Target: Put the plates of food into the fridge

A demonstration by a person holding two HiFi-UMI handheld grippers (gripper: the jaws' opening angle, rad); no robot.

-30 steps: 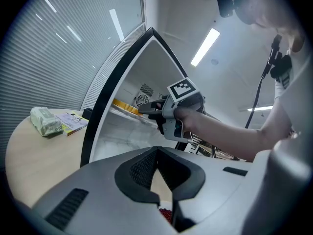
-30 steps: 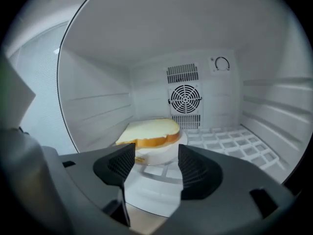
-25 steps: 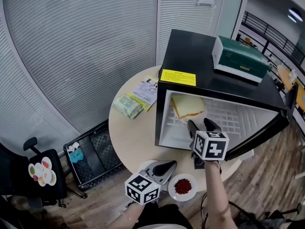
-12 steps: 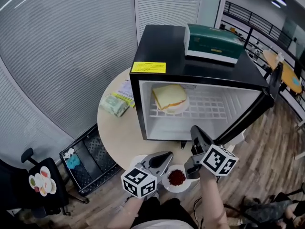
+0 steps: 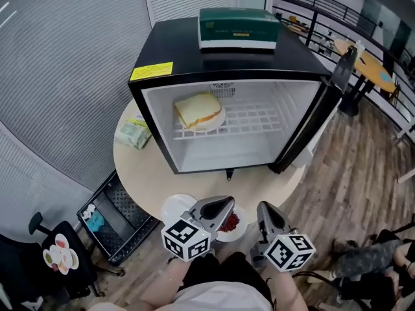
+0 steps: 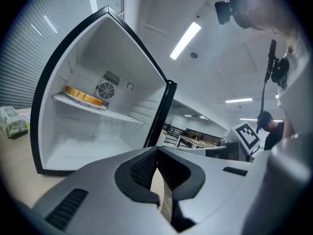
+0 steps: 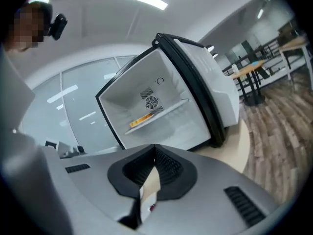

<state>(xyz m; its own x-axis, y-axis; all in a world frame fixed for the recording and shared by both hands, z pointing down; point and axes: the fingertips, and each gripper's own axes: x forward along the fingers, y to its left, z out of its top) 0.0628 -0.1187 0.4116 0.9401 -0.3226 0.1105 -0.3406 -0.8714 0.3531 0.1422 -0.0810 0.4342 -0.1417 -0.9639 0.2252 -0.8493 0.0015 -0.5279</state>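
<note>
Both pairs of jaws are pressed together with nothing between them: the left gripper (image 5: 227, 201) and the right gripper (image 5: 262, 207) hover side by side, a little apart, at the near edge of the counter (image 5: 149, 173), pointing toward the fridge (image 5: 194, 50). Just under the left jaws sits one small white plate of red food (image 5: 228, 226), partly covered by that gripper. A second white plate (image 5: 175, 207) lies beside it to the left, and the part of it that shows is bare. A third plate, carrying a sandwich (image 5: 200, 112), is already inside the fridge, on the left end of the wire shelf (image 5: 259, 118). The single fridge is black outside and white inside, with its door (image 5: 305, 128) swung wide to the right. One green box (image 5: 238, 28) rests on its top and one yellow label (image 5: 151, 71) is stuck near the front left corner. One green packet (image 5: 133, 133) lies on the counter left of the fridge. The counter is round and pale. Around it are a wood-plank floor (image 5: 343, 186), a wall of grey blinds (image 5: 58, 63), one black crate (image 5: 113, 219) and one black chair (image 5: 45, 251).
</note>
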